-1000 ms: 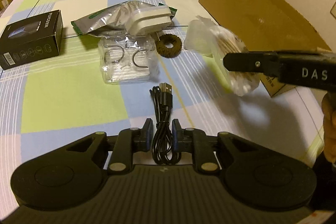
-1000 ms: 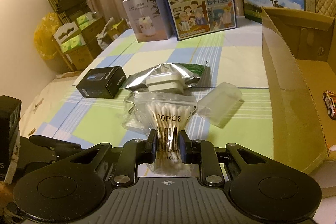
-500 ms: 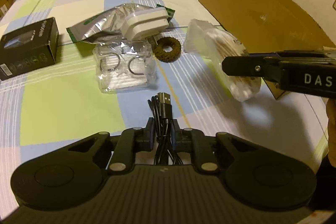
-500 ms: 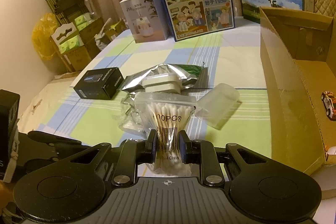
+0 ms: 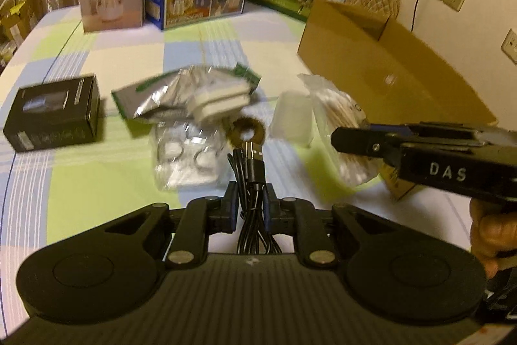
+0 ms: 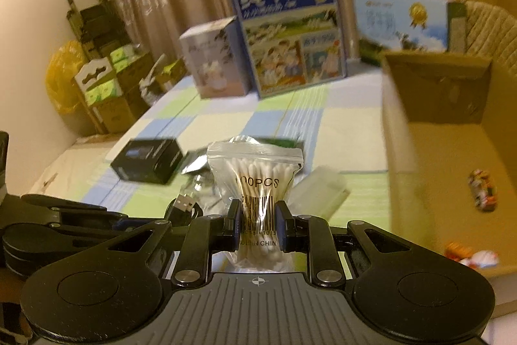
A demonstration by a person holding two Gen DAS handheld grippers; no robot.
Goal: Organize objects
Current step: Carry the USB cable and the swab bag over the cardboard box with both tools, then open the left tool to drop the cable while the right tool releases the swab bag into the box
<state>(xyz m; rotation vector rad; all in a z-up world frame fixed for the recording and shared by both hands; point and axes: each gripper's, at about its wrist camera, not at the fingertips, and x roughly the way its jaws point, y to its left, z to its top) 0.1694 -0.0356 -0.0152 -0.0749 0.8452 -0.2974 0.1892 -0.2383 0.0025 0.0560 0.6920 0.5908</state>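
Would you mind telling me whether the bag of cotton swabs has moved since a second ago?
Yes. The bag of cotton swabs, clamped in the right gripper, has lifted: its top now overlaps the foil pouch and it hides the white case that showed behind it before.

2 wrist fisheyes, angled down over the bed, close, both showing the cardboard box

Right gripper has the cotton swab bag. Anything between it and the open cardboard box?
Nothing visible. The cotton swab bag sits pinched in the right gripper, and the cardboard box stands open just right of it, only its near wall to clear.
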